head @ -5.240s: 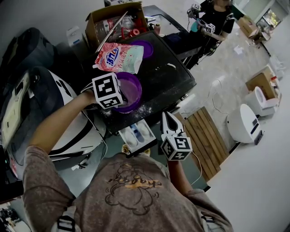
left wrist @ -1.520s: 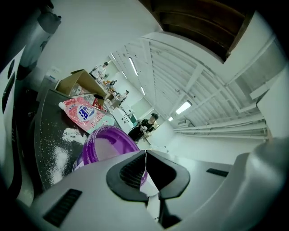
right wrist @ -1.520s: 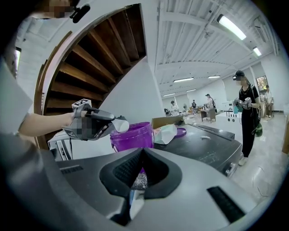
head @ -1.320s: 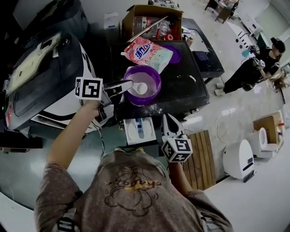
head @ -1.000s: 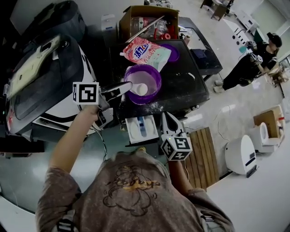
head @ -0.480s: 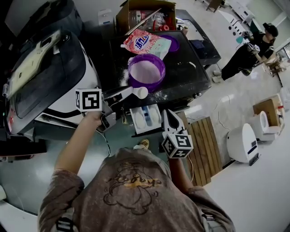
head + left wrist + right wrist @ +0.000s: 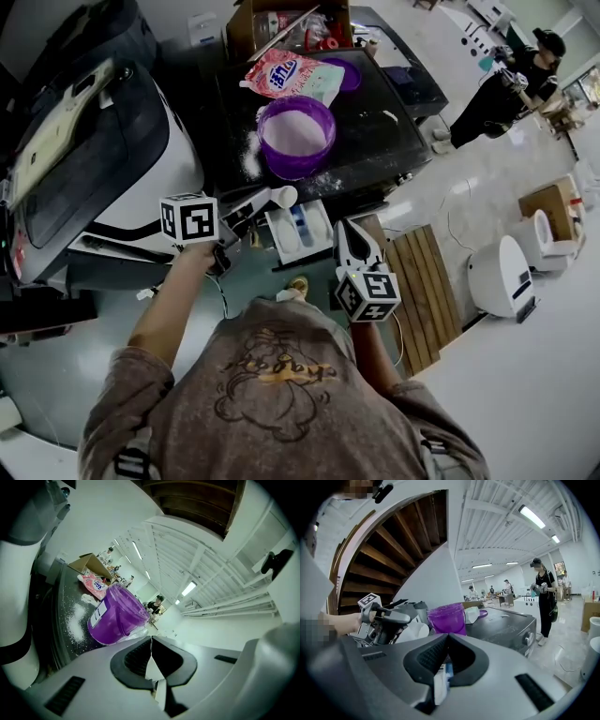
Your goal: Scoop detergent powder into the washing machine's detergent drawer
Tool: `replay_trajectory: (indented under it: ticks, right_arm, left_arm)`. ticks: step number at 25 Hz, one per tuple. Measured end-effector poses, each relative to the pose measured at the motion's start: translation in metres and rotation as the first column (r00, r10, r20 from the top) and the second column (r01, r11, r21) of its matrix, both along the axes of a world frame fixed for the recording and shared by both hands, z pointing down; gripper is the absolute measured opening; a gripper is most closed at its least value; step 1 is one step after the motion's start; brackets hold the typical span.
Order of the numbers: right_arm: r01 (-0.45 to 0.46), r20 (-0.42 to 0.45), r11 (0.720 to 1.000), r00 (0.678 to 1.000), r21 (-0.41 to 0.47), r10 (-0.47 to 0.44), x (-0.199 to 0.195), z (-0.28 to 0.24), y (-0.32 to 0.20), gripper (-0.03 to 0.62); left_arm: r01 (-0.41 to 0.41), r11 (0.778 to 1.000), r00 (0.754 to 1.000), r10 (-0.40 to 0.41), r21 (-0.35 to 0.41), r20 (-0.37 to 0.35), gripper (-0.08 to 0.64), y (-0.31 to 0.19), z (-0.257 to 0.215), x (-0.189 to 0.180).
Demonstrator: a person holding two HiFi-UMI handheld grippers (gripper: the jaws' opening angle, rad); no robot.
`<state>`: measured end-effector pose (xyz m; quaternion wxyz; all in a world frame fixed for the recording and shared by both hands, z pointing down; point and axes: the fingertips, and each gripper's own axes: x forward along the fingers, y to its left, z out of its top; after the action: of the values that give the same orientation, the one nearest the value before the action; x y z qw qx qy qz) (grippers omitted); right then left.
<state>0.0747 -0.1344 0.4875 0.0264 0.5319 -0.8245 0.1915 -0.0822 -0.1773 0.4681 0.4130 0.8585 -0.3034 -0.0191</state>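
Left gripper [image 7: 251, 201], clamped on the scoop [image 7: 281, 196], hovers beside the detergent drawer [image 7: 302, 228]; right gripper [image 7: 347, 234] hangs closed, empty. A tilt here could spill the load short.

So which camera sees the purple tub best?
The head view: it looks down into the purple tub, showing the powder inside. The left gripper view shows only its side; the right gripper view, just its upper part above the jaws.

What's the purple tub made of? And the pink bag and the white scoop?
The purple tub looks like see-through plastic: light glows through its smooth, glossy wall. The pink bag seems thin plastic film, shiny and crinkled. The white scoop is probably plastic too: plain, smooth, matte.
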Motion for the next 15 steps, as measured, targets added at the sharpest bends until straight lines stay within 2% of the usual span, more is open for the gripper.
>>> replay_trajectory:
  ticks: [5, 10, 15]
  right_arm:
    - [0.004, -0.02, 1.0, 1.0, -0.005, -0.004, 0.002, 0.005, 0.008, 0.002]
    - [0.002, -0.015, 1.0, 1.0, -0.013, -0.002, -0.001, 0.006, 0.014, 0.002]
    - [0.006, -0.039, 1.0, 0.999, -0.02, -0.007, 0.003, 0.013, 0.022, 0.002]
  left_arm:
    - [0.004, 1.0, 0.999, -0.004, -0.003, 0.044, 0.023, 0.01, 0.022, 0.001]
    - [0.0, 1.0, 0.992, -0.002, 0.012, 0.127, 0.023, 0.019, 0.044, 0.003]
    - [0.035, 0.999, 0.981, -0.042, 0.039, 0.188, 0.023, 0.022, 0.062, -0.002]
